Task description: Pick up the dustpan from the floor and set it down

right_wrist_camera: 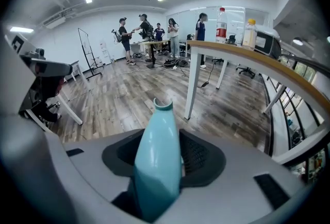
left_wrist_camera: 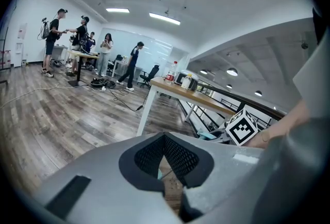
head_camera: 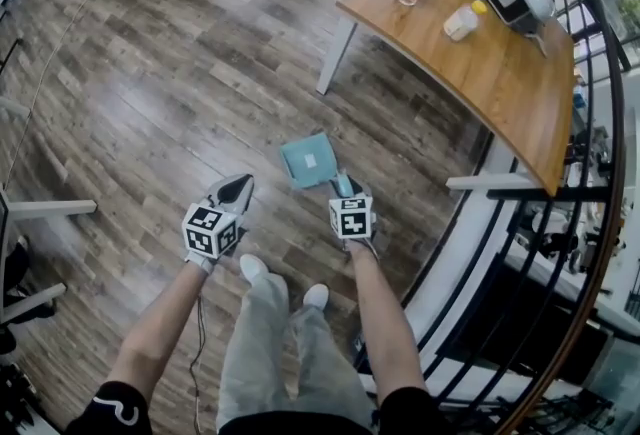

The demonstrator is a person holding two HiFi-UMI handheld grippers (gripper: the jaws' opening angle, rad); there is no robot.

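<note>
While standing beside the wooden table (head_camera: 470, 63), holds the right gripper (head_camera: 344, 185) low over the dustpan (head_camera: 308, 161), jaws spread round its raised teal handle (right_wrist_camera: 157, 161), with the handle against one pad and a gap at the other. Has the dustpan resting on the wood floor (head_camera: 150, 93), near the table leg (head_camera: 335, 58). Holds the left gripper (head_camera: 235, 190) just beside, clear of the dustpan, jaws pressed together on nothing.

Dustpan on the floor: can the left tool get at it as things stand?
Probably yes. The dustpan lies near the left tool, with only bare floor between them. Its handle stands between the right tool's jaws.
</note>
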